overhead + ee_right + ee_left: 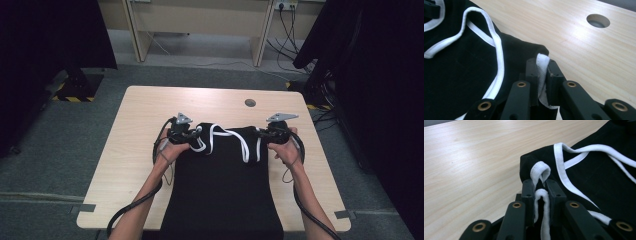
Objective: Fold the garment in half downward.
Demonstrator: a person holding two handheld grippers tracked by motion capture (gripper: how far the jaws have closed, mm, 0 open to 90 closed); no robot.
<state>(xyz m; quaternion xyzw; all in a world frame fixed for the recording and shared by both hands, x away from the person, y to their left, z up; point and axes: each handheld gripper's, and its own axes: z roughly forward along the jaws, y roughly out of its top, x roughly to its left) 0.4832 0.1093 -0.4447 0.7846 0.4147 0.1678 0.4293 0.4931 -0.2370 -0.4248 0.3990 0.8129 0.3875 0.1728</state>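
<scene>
Black fabric, white trim: the garment (222, 185) lies flat on the wooden table (145, 107), near edge draping off. Left gripper (539, 185) pinches the white edging at one far corner, right gripper (541, 65) the other. Looks like a fold starting — next, carry both corners evenly. No readable labels.

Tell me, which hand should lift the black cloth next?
Probably both, neither clearly better. The left gripper and right gripper each pinch a white-trimmed corner of the black garment.
</scene>
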